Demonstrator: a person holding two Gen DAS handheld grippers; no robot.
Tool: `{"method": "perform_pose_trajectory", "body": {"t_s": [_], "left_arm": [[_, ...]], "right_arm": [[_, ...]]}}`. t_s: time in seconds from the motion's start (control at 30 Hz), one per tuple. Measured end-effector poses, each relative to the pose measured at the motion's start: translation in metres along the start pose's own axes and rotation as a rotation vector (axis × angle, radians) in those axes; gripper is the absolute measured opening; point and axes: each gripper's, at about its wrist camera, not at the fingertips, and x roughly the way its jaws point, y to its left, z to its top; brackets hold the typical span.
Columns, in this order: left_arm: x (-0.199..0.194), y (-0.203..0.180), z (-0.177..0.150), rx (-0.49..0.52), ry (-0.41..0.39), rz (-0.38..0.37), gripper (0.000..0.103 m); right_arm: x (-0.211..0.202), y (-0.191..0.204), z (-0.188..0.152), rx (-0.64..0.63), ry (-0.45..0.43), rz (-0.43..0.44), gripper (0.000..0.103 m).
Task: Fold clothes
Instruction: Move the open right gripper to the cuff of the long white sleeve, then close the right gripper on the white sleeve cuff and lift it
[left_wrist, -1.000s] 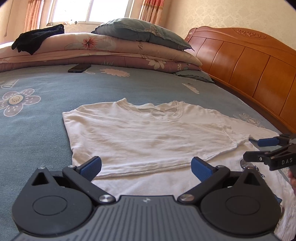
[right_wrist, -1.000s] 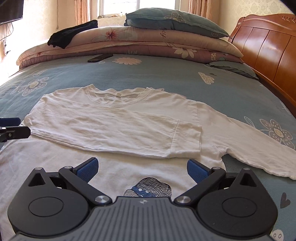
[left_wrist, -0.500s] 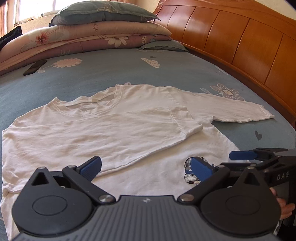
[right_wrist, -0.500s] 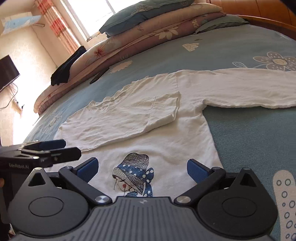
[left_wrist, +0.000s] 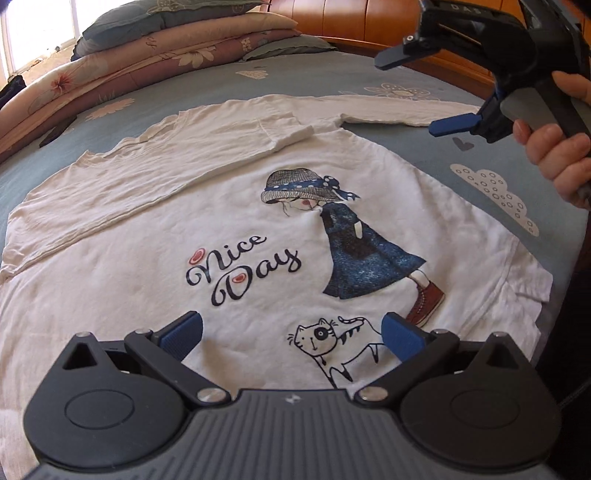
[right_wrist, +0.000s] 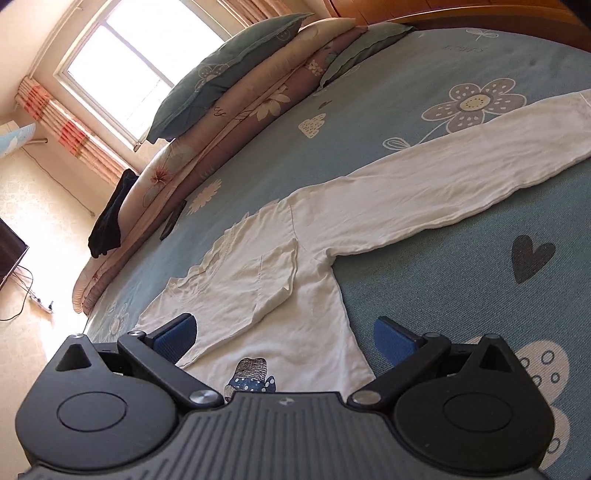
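Observation:
A white long-sleeved shirt (left_wrist: 155, 236) with a girl, a cat and "Nice Day" printed on it lies flat on the blue bed sheet (left_wrist: 207, 92). Its left sleeve (left_wrist: 122, 192) is folded across the chest. The other sleeve (right_wrist: 461, 184) stretches out straight to the right. My left gripper (left_wrist: 291, 334) hovers open over the lower print, holding nothing. My right gripper (right_wrist: 284, 332) is open and empty above the shirt's right side near the armpit. From the left wrist view the right gripper (left_wrist: 424, 92) appears raised at the upper right, held by a hand (left_wrist: 561, 147).
Folded quilts and a pillow (right_wrist: 229, 85) are stacked at the far end of the bed. A wooden headboard (left_wrist: 351, 22) runs along the right. A dark phone (right_wrist: 171, 223) and black cloth (right_wrist: 109, 221) lie by the quilts. Beyond the bed's left edge a power strip (right_wrist: 40, 304) lies on the floor.
Both grippers swung right and pulled back toward the hem. The left now looks down on the print; the right has risen and tilted toward the outstretched sleeve. The shirt has not moved.

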Motion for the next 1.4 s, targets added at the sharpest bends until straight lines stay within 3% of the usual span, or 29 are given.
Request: {"method": "perform_pose_trajectory", "body": {"t_s": [0.13, 0.27, 0.47, 0.6, 0.7, 0.8, 0.9, 1.03, 1.23, 1.33, 1.4], "left_arm": [[0.005, -0.018, 0.032, 0.083, -0.096, 0.000, 0.102], [0.033, -0.033, 0.061, 0.047, -0.099, -0.069, 0.102], [0.062, -0.053, 0.046, 0.031, -0.041, -0.099, 0.102], [0.050, -0.055, 0.041, 0.029, -0.056, -0.143, 0.102], [0.039, -0.049, 0.062, 0.047, -0.114, -0.119, 0.102], [0.039, -0.035, 0.094, -0.009, -0.158, -0.139, 0.102], [0.055, -0.030, 0.121, -0.067, -0.137, -0.132, 0.102], [0.074, -0.039, 0.129, -0.112, -0.101, -0.140, 0.102], [0.099, -0.046, 0.134, -0.154, 0.009, -0.232, 0.102], [0.099, -0.044, 0.136, -0.168, 0.001, -0.242, 0.102], [0.099, -0.042, 0.135, -0.174, -0.001, -0.251, 0.102]], "right_arm": [[-0.015, -0.014, 0.011, 0.030, -0.049, 0.019, 0.103], [-0.033, -0.036, 0.024, 0.094, -0.115, 0.027, 0.103], [-0.048, -0.065, 0.034, 0.215, -0.169, 0.049, 0.103], [-0.056, -0.064, 0.038, 0.159, -0.186, 0.039, 0.103], [-0.079, -0.071, 0.044, 0.098, -0.290, -0.031, 0.103], [-0.101, -0.101, 0.052, 0.143, -0.428, -0.113, 0.103], [-0.101, -0.152, 0.069, 0.269, -0.395, -0.114, 0.103], [-0.095, -0.214, 0.078, 0.466, -0.391, -0.031, 0.103], [-0.076, -0.244, 0.096, 0.507, -0.387, -0.100, 0.103], [-0.072, -0.256, 0.102, 0.532, -0.409, -0.145, 0.103], [-0.071, -0.266, 0.104, 0.551, -0.424, -0.123, 0.103]]}}
